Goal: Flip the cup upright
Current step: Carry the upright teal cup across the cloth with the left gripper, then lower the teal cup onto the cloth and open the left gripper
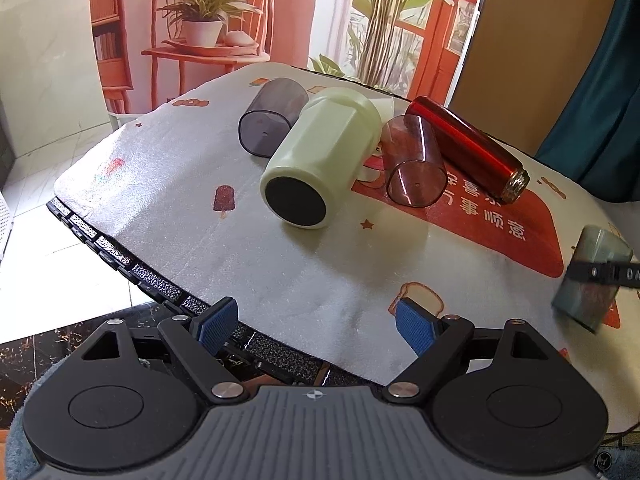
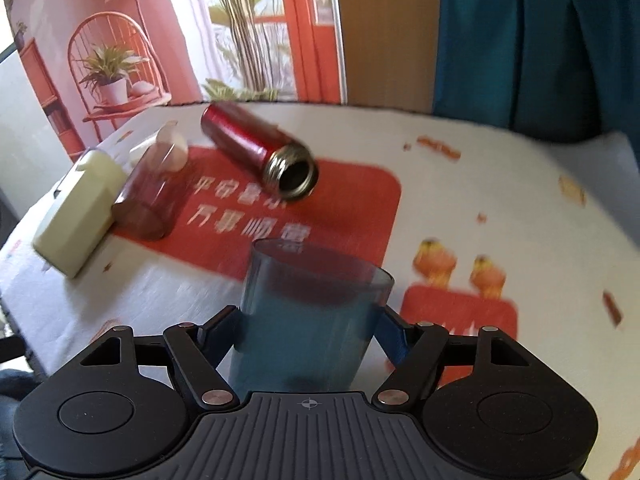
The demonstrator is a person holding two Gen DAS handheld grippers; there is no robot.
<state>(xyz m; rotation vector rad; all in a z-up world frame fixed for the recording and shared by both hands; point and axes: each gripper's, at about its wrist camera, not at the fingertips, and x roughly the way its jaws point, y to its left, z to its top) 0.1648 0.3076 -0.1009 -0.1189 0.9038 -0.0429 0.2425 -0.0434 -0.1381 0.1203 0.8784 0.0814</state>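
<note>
My right gripper (image 2: 310, 332) is shut on a translucent blue cup (image 2: 308, 312), held near upright over the table with its rim facing up; the view is blurred by motion. The same cup shows at the right edge of the left wrist view (image 1: 592, 280), clamped by the right gripper's black finger. My left gripper (image 1: 316, 324) is open and empty over the table's near edge. On the cloth lie a pale green cup (image 1: 320, 160), a grey translucent cup (image 1: 272, 118), a reddish translucent cup (image 1: 414, 160) and a red metal bottle (image 1: 468, 146), all on their sides.
The table carries a white cloth with a red printed panel (image 1: 480, 216). Its dark left edge (image 1: 120, 256) drops to a tiled floor. A printed backdrop (image 1: 208, 20) and a teal curtain (image 2: 540, 40) stand behind the table.
</note>
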